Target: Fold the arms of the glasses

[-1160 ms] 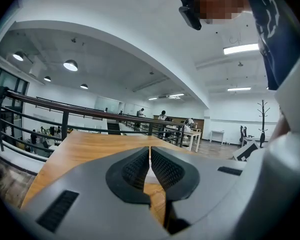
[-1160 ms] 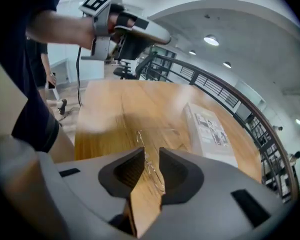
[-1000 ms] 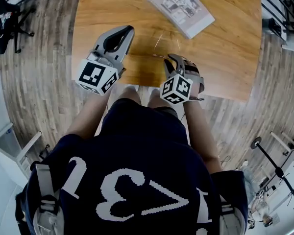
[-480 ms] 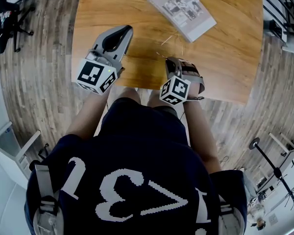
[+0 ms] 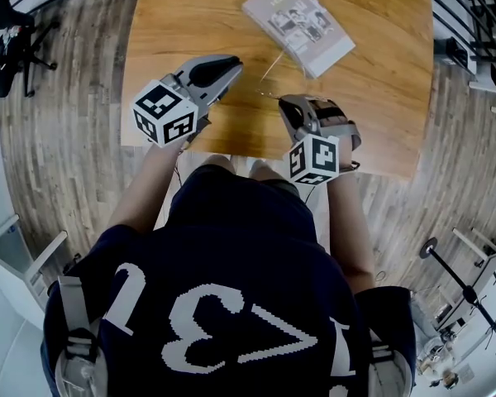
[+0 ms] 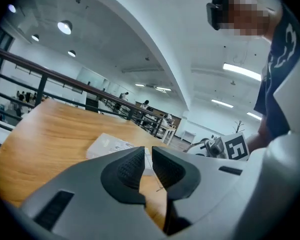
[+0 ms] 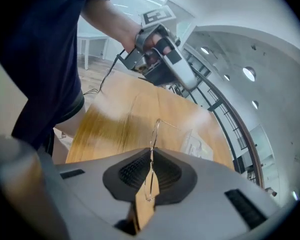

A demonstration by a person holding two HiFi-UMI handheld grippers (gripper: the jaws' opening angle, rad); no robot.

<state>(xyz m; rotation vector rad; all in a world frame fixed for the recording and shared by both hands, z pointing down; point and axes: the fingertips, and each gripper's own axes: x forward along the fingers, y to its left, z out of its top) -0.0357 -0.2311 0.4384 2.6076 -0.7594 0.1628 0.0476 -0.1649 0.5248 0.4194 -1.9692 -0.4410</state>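
- Wood-plank floor (image 5: pixel 74 64) surrounds the work area, with a dark tripod stand (image 5: pixel 8 40) at one far corner and a light stand (image 5: pixel 471 292) at the person's right; the left gripper view shows a dark railing (image 6: pixel 50 79) beyond the far side.
- Wooden table (image 5: pixel 190 15): the far half and the left part are bare. Both tools work close to its near edge, above the person's knees.
- Grey book (image 5: pixel 298 23): it lies flat just beyond the glasses and is the only thing close to them on the tabletop.
- Left gripper (image 5: pixel 234 63): it points across towards the right gripper. Its jaws have just been opening and stand a narrow slit apart, with nothing pinched. A thin wire of the frame shows through the slit, beyond the pads.
- Right gripper (image 5: pixel 283 104): it tilts down, with its jaws clamped on the glasses.
- Glasses (image 7: pixel 151 181): thin wire-rimmed (hard to trace from above). A rim is pinched edge-on between the right pads, and the rest rises out past the jaw tips towards the book, between the two grippers.
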